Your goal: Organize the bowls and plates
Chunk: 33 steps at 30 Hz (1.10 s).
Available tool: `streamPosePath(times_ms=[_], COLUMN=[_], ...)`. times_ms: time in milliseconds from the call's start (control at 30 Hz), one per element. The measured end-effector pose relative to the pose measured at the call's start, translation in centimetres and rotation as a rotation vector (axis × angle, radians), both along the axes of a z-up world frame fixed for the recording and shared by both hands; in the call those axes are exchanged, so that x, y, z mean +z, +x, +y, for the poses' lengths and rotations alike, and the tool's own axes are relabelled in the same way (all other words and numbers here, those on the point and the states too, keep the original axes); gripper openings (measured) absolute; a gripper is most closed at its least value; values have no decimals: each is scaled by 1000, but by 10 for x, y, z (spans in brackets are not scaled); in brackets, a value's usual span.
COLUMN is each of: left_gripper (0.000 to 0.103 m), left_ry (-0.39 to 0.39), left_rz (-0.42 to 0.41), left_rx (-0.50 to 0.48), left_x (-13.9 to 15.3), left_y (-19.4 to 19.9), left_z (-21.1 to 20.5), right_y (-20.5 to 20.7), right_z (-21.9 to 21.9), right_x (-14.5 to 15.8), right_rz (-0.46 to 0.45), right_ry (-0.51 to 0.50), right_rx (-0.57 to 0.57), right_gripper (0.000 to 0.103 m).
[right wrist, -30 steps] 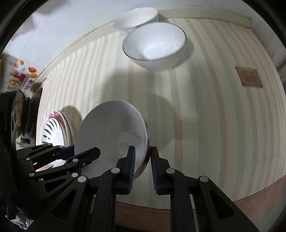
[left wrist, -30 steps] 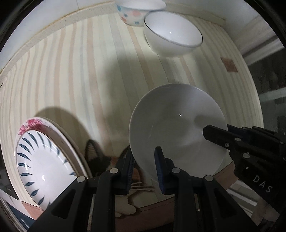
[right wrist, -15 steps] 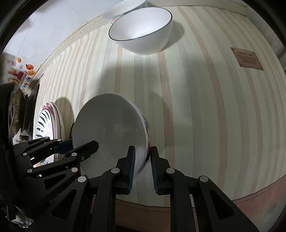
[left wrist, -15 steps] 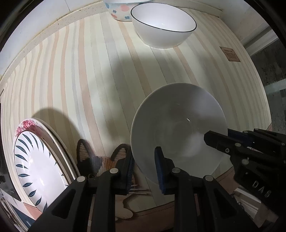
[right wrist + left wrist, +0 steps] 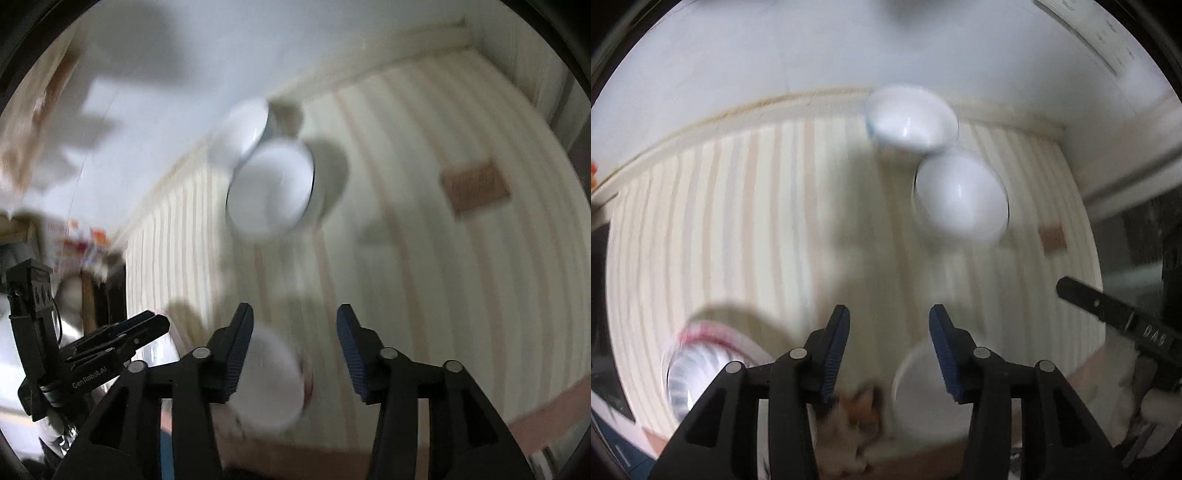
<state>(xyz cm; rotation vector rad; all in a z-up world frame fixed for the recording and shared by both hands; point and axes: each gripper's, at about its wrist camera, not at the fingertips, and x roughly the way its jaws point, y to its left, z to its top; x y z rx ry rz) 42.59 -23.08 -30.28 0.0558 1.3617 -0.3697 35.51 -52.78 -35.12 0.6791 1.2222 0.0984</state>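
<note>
Both frames are motion-blurred. Left gripper (image 5: 888,341) and right gripper (image 5: 294,341): jaws spread, nothing between them. White bowl (image 5: 267,384) rests on the striped counter (image 5: 424,240), near edge; rimmed bowl (image 5: 271,192) sits far side; patterned plate (image 5: 698,373) at its left

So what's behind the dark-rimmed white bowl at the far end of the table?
Behind the dark-rimmed bowl sits a second, smaller bowl, close against the wall. Its lower side is covered by the front bowl, and blur hides whether they touch.

glossy glazed bowl (image 5: 960,199) on a matt striped tablecloth (image 5: 738,229).
</note>
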Motion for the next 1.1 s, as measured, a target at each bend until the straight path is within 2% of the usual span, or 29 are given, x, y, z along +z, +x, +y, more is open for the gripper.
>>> streamPosePath(times_ms=[100,233,300,333,400,467,633,800,1100], left_gripper=[42,42,38,34,18,17,17,17,17], left_ry=[-22,5,26,30,38,48,49,42,-5], left_rz=[38,83,95,95,103,92,73,40,-18], left_rx=[3,-36,-51,-57,-84,-98,-110,-126,-156], left_x=[-21,-54,-68,-71,-80,-82,-75,-53,1], left_y=[38,69,77,82,87,85,76,60,5], left_z=[-24,-53,-63,-65,-71,-74,-75,-70,-53], right_y=[40,81,95,100,106,108,108,101,52], right_z=[-13,-15,-13,-11,-7,-2,8,13,21], right_x=[-15,-43,-56,-61,-69,-75,-72,-59,0], right_rz=[16,51,73,84,96,111,106,86,8], right_ry=[12,26,27,20,15,-9,-55,-73,-67], right_rx=[-29,-34,-27,-22,-17,-12,-2,12,31], right_gripper=[51,50,39,36,21,16,15,15,15])
